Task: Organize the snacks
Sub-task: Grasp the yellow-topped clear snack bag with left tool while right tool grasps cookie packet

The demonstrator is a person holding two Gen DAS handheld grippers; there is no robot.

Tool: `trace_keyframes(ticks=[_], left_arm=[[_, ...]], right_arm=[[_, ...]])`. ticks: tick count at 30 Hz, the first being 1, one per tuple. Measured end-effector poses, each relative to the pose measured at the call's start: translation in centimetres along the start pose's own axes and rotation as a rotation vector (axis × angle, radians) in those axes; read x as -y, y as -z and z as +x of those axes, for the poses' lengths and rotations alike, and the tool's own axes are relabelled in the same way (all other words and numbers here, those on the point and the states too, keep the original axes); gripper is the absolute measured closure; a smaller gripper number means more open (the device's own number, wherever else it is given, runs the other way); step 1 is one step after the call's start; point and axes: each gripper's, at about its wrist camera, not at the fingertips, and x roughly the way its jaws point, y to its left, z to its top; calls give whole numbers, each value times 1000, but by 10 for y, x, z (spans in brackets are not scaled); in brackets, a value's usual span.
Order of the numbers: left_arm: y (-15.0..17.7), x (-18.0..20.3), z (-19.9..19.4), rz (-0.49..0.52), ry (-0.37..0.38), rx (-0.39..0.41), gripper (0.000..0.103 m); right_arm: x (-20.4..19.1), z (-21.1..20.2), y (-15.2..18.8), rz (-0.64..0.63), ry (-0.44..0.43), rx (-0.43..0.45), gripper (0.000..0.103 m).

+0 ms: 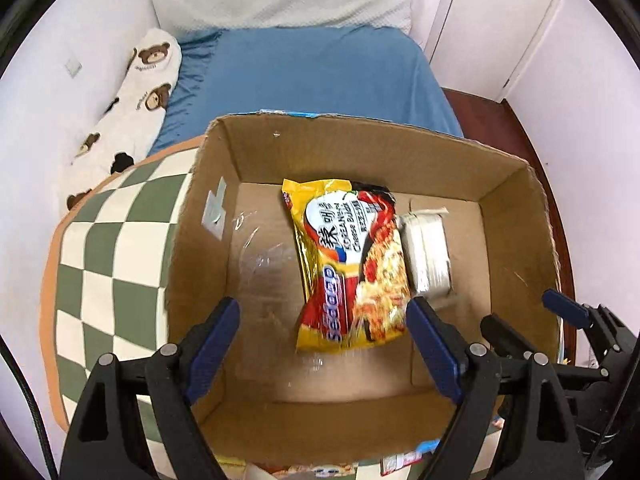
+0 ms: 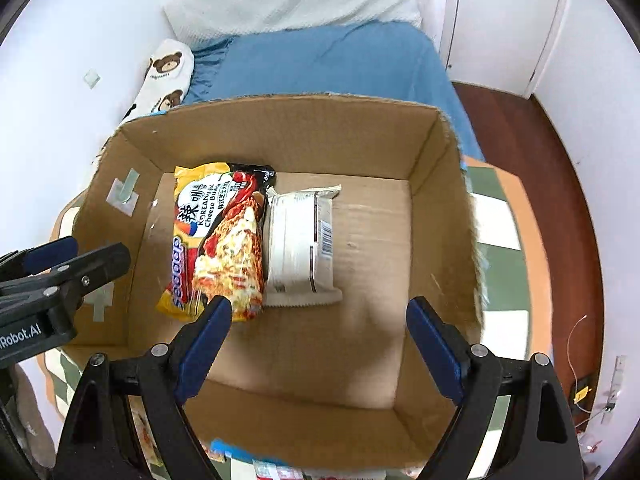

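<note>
The cardboard box sits open on the checkered cloth at the foot of the bed. On its floor I see the yellow noodle packet touching the white packet on its right. My left claw and right claw both hang wide and empty above the box, packets just beyond their fingertips.
</note>
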Motion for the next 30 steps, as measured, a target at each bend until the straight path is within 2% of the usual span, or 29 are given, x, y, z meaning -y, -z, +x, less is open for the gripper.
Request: trace_keyframes(ticks=[8, 16, 23, 27, 30], left_arm=[[29, 9, -60, 26, -18, 128, 18], [55, 10, -105, 15, -9, 190, 18], [79, -8, -98, -24, -13, 131, 18], [108, -34, -66, -87, -34, 21, 18], [137, -51, -38, -100, -79, -61, 18]], right_arm=[[-4, -63, 31, 4, 15, 121, 12], [-10, -112, 55, 34, 5, 176, 12], [-6, -116, 86, 90, -49, 123, 12], [4, -90, 112, 139, -64, 41, 12], [14, -66, 137, 176, -56, -37, 12]])
